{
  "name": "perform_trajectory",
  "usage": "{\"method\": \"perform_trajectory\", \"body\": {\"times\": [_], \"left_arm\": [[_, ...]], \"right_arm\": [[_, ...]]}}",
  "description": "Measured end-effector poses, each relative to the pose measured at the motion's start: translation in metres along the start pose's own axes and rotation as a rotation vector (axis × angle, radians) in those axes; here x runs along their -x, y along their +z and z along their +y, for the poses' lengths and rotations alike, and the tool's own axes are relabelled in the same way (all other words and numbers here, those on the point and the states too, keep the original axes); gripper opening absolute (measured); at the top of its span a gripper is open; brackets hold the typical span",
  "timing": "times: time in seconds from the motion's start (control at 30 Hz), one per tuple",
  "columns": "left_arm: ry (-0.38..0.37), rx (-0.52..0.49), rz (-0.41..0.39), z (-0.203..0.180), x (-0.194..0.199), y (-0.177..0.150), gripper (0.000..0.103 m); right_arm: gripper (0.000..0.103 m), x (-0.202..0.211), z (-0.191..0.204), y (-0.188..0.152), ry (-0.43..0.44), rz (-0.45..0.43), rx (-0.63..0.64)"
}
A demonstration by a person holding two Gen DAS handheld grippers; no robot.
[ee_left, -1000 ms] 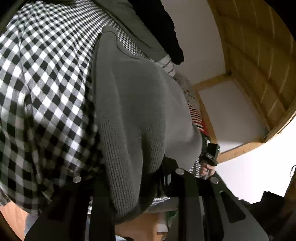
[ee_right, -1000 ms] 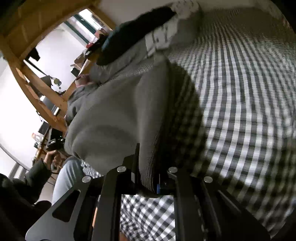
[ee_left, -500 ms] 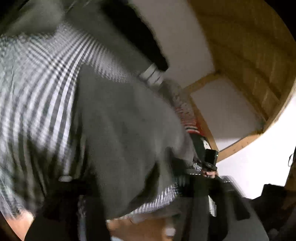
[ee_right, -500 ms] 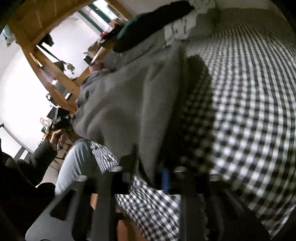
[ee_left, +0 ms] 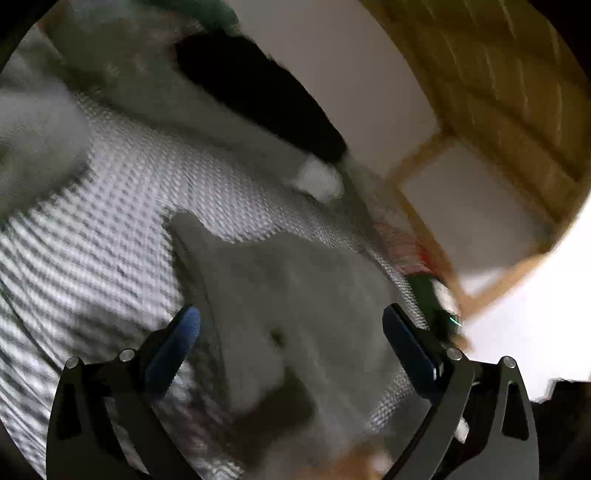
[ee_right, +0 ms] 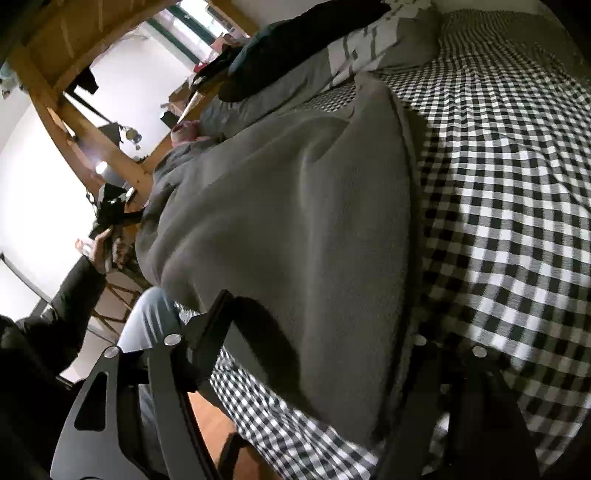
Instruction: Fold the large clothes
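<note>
The bed [ee_right: 517, 155], under its black-and-white checked cover, carries everything here. On it lies the grey sweater [ee_right: 295, 221], spread lengthwise from the near edge up toward the pillows [ee_right: 369, 51], with one long side lying in a fairly straight line along the checks and the other bunched and overhanging toward the wooden bed frame [ee_right: 74, 122]. A dark garment [ee_right: 295, 33] rests on top of the pillows, well apart from the work.

Both grippers have just been opening, and the sweater hem now lies free below them. The left gripper [ee_left: 291, 332] stands with its blue-padded fingers [ee_left: 177, 343] wide apart above the grey knit, nothing pressed between them; that view is blurred. The right gripper [ee_right: 317, 332] also has its fingers apart, straddling the sweater's near end without pinching it.

The step looks like a release after laying a fold. To do it well, lift both grippers clear without snagging the loose knit, which is thick and will drag if a pad catches. Next, judge the fold from the straight side: the bunched half near the frame likely needs smoothing or pulling back onto the bed before the following fold, or the bundle will come out lopsided.
</note>
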State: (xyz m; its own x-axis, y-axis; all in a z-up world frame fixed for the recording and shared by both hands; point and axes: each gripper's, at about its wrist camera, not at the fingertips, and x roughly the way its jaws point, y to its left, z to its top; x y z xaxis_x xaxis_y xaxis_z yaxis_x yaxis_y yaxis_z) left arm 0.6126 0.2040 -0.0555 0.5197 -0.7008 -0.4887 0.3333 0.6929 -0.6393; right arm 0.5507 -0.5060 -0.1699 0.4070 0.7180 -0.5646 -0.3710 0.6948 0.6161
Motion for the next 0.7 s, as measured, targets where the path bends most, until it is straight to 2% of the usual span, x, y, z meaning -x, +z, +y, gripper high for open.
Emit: {"method": "perform_trajectory", "body": {"times": [0.03, 0.07, 0.13, 0.17, 0.23, 0.27, 0.33, 0.4, 0.5, 0.53, 0.57, 0.63, 0.7], "left_arm": [[-0.003, 0.020, -0.001, 0.005, -0.006, 0.010, 0.097], [-0.044, 0.060, 0.009, 0.014, -0.015, 0.020, 0.097], [-0.092, 0.156, 0.109, 0.032, -0.043, 0.030, 0.097], [-0.048, 0.175, 0.178, 0.040, -0.062, 0.033, 0.097], [0.086, 0.118, 0.251, 0.045, -0.087, 0.037, 0.097], [0.107, 0.110, 0.272, 0.049, -0.097, 0.038, 0.097], [0.085, 0.132, 0.287, 0.055, -0.110, 0.039, 0.097], [0.085, 0.108, 0.308, 0.052, -0.119, 0.038, 0.097], [-0.021, 0.139, 0.270, 0.049, -0.120, 0.041, 0.095], [-0.030, 0.149, 0.246, 0.048, -0.119, 0.042, 0.054], [0.022, 0.168, 0.215, 0.049, -0.119, 0.043, 0.007], [0.031, 0.250, 0.133, 0.061, -0.112, 0.044, 0.004], [0.026, 0.282, 0.087, 0.066, -0.104, 0.044, 0.004]], "right_arm": [[0.076, -0.003, 0.001, 0.001, -0.004, 0.002, -0.001], [0.078, -0.005, 0.003, 0.001, -0.007, 0.003, -0.001], [0.078, -0.005, 0.004, 0.003, -0.009, 0.004, -0.005], [0.078, -0.005, 0.005, 0.004, -0.010, 0.004, -0.004], [0.078, -0.003, 0.004, 0.003, -0.013, 0.005, -0.005], [0.078, -0.003, 0.005, 0.003, -0.016, 0.005, -0.006], [0.078, -0.003, 0.005, 0.002, -0.021, 0.008, -0.004], [0.078, -0.004, 0.005, 0.003, -0.022, 0.010, -0.004], [0.073, -0.005, 0.002, 0.005, -0.024, 0.008, -0.015], [0.060, -0.005, 0.001, 0.006, -0.037, 0.006, -0.017], [0.036, -0.003, -0.001, 0.006, -0.054, 0.001, -0.022], [0.014, 0.006, -0.006, 0.007, -0.026, -0.031, -0.031], [0.008, 0.019, -0.004, 0.007, -0.009, -0.083, -0.021]]}}
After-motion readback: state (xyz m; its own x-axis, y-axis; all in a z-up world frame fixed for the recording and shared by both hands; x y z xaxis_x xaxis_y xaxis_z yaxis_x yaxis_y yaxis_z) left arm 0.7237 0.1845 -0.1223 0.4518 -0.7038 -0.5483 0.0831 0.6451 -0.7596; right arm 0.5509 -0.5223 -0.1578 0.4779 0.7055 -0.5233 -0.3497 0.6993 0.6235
